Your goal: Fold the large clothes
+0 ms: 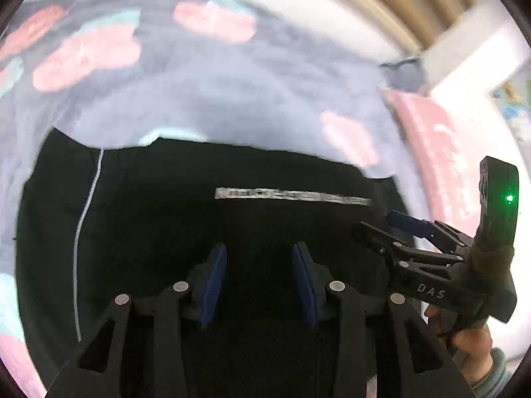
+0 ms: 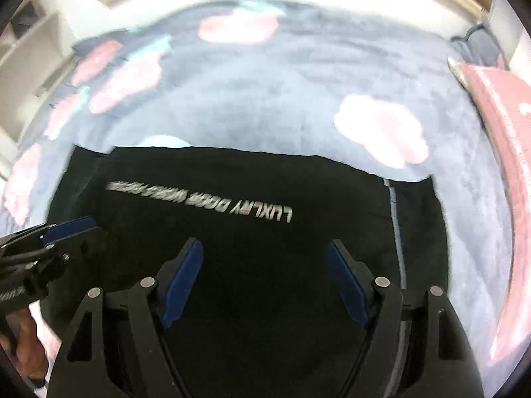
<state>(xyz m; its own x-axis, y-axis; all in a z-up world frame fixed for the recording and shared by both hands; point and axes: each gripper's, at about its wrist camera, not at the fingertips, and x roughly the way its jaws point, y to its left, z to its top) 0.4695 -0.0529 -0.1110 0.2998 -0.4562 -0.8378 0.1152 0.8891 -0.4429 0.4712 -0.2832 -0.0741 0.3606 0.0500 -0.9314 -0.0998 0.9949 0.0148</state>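
Observation:
A black garment (image 1: 199, 232) with a white line of lettering (image 1: 292, 196) and a thin white stripe lies flat on a grey bedspread; it also shows in the right wrist view (image 2: 249, 258). My left gripper (image 1: 260, 252) is open and empty above the garment's near part. My right gripper (image 2: 265, 248) is open wide and empty above the garment, below the lettering (image 2: 205, 200). The right gripper also shows in the left wrist view (image 1: 375, 224) at the garment's right edge. The left gripper shows in the right wrist view (image 2: 76, 229) at the left edge.
The grey bedspread (image 1: 232, 93) has pink and teal patches and stretches beyond the garment. A pink pillow (image 1: 441, 152) lies at the right, also in the right wrist view (image 2: 511, 165). White walls and shelving (image 2: 30, 53) stand beyond the bed.

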